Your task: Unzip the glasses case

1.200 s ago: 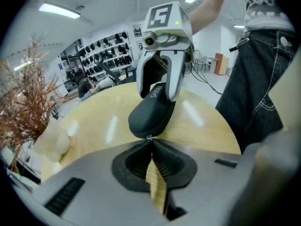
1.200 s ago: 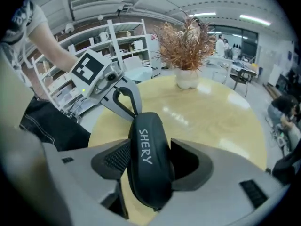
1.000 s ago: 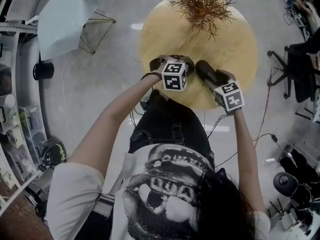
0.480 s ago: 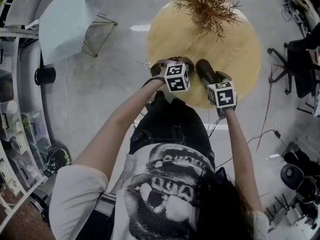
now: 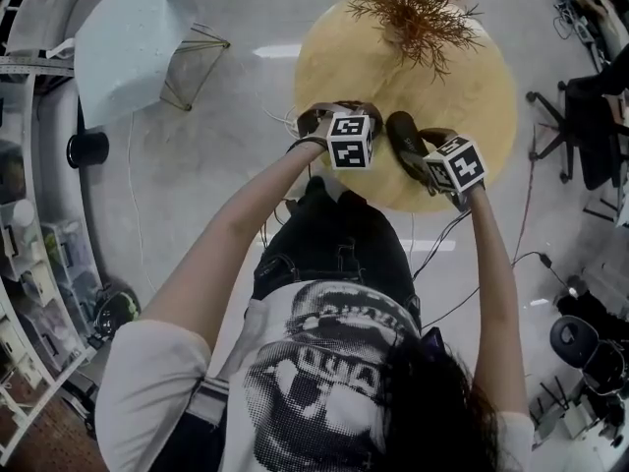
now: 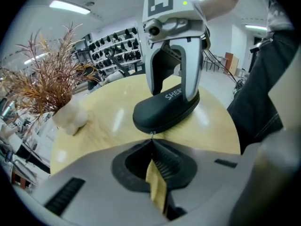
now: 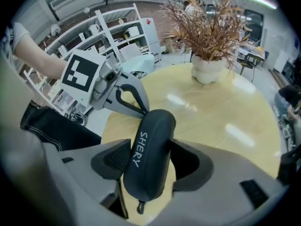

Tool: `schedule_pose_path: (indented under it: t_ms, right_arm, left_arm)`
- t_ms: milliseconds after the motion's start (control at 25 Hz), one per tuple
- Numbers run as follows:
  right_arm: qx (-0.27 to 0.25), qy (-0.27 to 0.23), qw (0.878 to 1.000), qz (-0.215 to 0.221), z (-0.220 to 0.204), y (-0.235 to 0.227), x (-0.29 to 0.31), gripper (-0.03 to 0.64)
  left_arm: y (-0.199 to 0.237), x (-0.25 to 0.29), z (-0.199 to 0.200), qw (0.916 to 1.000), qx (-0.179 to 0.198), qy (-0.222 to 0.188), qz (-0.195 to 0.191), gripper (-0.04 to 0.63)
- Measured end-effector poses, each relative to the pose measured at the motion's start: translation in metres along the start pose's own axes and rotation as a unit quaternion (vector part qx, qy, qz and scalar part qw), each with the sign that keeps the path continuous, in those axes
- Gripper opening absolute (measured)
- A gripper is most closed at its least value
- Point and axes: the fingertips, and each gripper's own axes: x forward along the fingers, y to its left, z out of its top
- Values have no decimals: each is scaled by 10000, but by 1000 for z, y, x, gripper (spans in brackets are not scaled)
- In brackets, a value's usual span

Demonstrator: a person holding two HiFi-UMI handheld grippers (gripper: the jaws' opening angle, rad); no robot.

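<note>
A black zipped glasses case (image 5: 401, 132) lies on the round wooden table (image 5: 472, 77), near its front edge. My right gripper (image 7: 150, 160) is shut across the middle of the case (image 7: 154, 135), with a pad pressed on each long side. A small tab (image 7: 138, 206) dangles from the case's near end. My left gripper (image 6: 153, 139) is shut at the other end of the case (image 6: 162, 114), its tips pinching a tiny metal zipper pull (image 6: 153, 133). In the head view the left gripper (image 5: 378, 132) sits left of the case and the right gripper (image 5: 421, 157) behind it.
A dried plant (image 5: 413, 3) in a white pot (image 7: 207, 70) stands at the table's far side. Cables trail on the floor below the front edge. A light-blue covered shape (image 5: 128, 37) and shelving stand to the left, office chairs to the right.
Both grippers and the case have shifted a little to the right on the table, and the right gripper's cube has tilted. The grips look the same.
</note>
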Motion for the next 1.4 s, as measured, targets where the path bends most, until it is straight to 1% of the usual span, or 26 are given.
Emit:
schedule_pose_path:
  t_ms: [120,280,360,440,640,720,800,880,960,1080,1120,1280,1400]
  right_arm:
    - [292,-165,9994,106,1,-3,1,261]
    - [760,-467,9960,9,2,-7,3,253]
    - [1054,-588,9927,-69,3,-8,3,250]
    - [1311,-712,9888,-100,4,-7,5,250]
    - [1635,-760,9831,-303,3,-8,4,249]
    - [1754,-768,9809,-351,4,-8,4,249]
    - [2034,-860,9747,-335,5,-7,5,249]
    - [2404,-990,9652,-273,5,-6,6,249]
    - [2562,-1070,9603,-286,5,-6,6,249]
    - [2734,-1130,9546,-356,7,-6,7,247]
    - [2839,-1154,9512,-373,7,-6,7,249]
    - [3341,-1312,9323,-446,9,-5,8,248]
    - [3672,-1423,9177,-525,9,-4,9,247]
  left_arm:
    - [-2,1,1,9999,-92,-65,-48,12]
    - [-5,-1,0,9991,-402,-147,-17,12]
    - [-6,-3,0,9980,-598,-211,-10,12]
    - [-9,-5,-1,9972,-709,-251,9,12]
    - [-13,-7,0,9942,-1026,-323,58,14]
    - [-14,-8,0,9930,-1134,-335,21,14]
    - [-23,-9,3,9930,-1123,-359,-116,12]
    - [-38,-9,9,9941,-976,-393,-269,12]
    - [-53,-8,14,9943,-920,-428,-319,12]
    - [-69,-8,17,9913,-1125,-534,-433,12]
    - [-74,-9,18,9910,-1132,-549,-465,12]
    - [-92,-13,19,9914,-1059,-557,-530,12]
    - [-104,-16,16,9895,-1202,-579,-550,12]
